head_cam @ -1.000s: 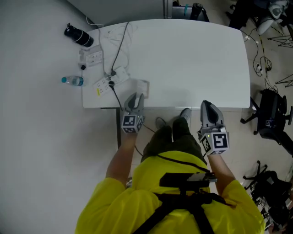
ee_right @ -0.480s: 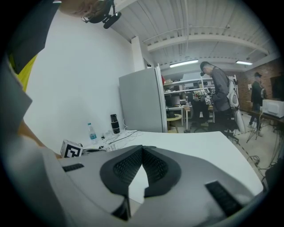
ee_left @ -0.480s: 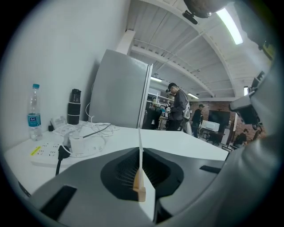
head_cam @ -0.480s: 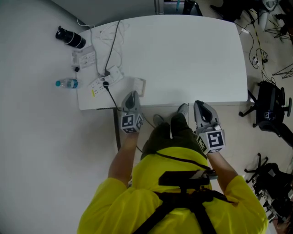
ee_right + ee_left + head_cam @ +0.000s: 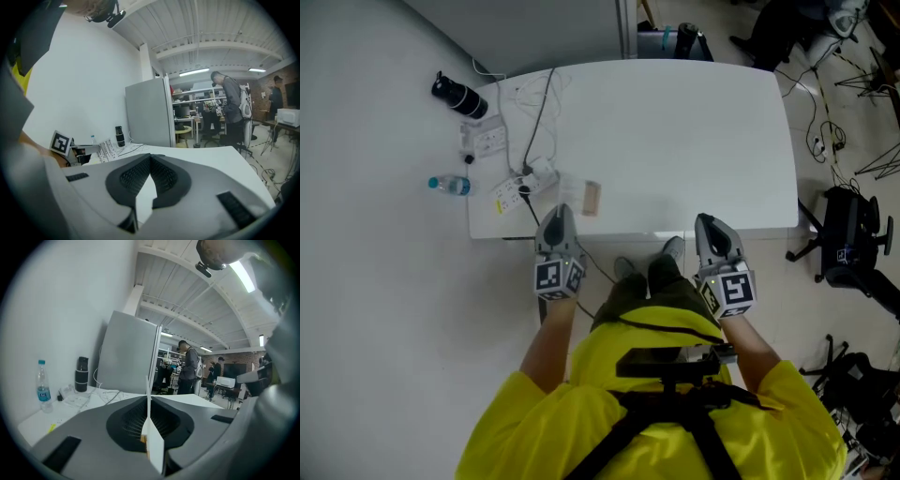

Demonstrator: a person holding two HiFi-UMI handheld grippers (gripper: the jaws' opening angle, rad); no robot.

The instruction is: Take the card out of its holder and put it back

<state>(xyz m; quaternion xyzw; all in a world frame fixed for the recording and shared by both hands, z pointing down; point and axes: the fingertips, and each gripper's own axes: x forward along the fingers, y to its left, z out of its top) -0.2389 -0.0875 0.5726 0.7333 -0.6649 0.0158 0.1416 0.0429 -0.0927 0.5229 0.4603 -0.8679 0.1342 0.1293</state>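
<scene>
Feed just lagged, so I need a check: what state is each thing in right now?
Left gripper: jaws shut on the card holder.
Right gripper: jaws shut, nothing between them.
Card holder: pinched, standing on edge between the left jaws.
Water bottle: upright, capped.
Flask: upright, lid on.
Power strip: cable plugged in.

Your head view is evenly lit and fairly sharp, the white table [image 5: 675,141] bright with barely any shadow. Both gripper views bow strongly toward dark, round edges. Ceiling tube lights [image 5: 243,275] glare overhead, and the closest surfaces blur.
</scene>
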